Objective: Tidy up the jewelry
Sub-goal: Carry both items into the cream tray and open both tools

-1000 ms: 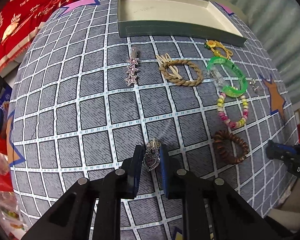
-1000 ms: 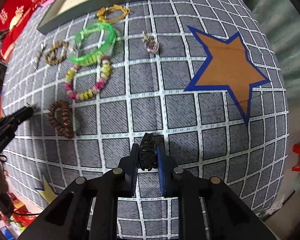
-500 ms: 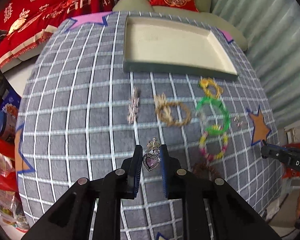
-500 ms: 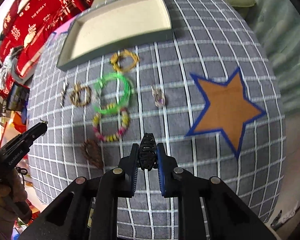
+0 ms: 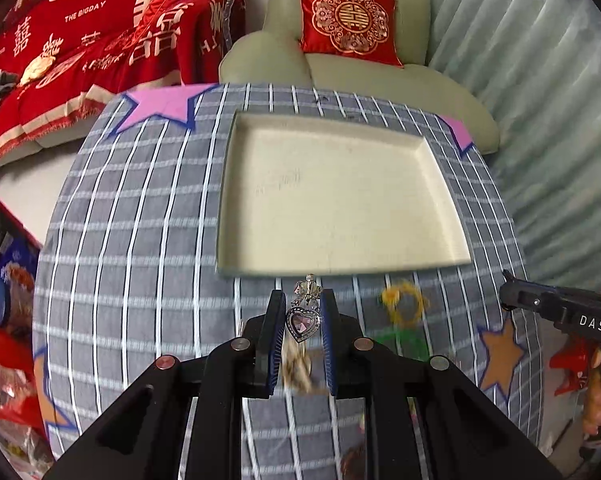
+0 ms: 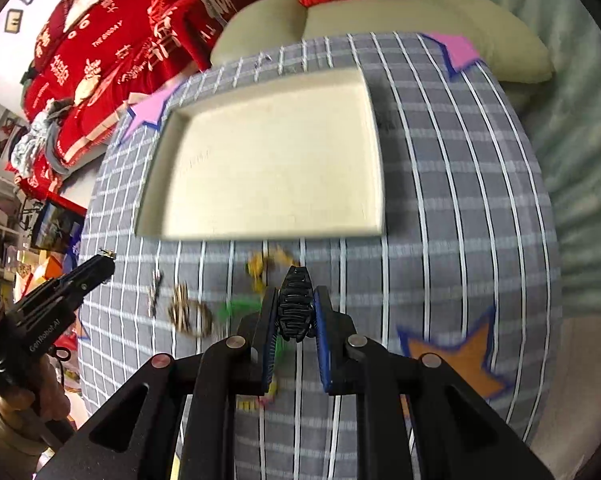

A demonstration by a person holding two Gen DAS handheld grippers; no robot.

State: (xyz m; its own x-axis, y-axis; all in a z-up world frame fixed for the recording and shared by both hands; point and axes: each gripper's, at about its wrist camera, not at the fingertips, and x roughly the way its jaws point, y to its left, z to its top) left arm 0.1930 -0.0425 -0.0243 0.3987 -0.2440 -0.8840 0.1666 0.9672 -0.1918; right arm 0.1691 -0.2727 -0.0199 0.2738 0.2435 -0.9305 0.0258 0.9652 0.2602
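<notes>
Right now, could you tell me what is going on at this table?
A person is sorting jewelry with two handheld grippers. The left gripper is shut on a heart pendant, and the right gripper is shut on a black hair claw. Both hang in the air just short of the cream tray, which holds nothing yet. Other pieces, including a yellow bracelet, lie blurred on the checked cloth.

- The cream tray (image 5: pixel 340 200) lies bare inside, open from above; only its low rim stands between it and the near side.
- Between the tray's near rim and the left gripper (image 5: pixel 302 320), the table (image 5: pixel 140 240) carries a yellow bracelet (image 5: pixel 404 304) and a green bangle (image 5: pixel 396 338) to the right.
- Left of the tray, the checked cloth lies bare.
- The right gripper (image 5: pixel 540 304) reaches in from the right edge.
- A sofa (image 5: pixel 340 72) stands beyond the table's far edge.
</notes>
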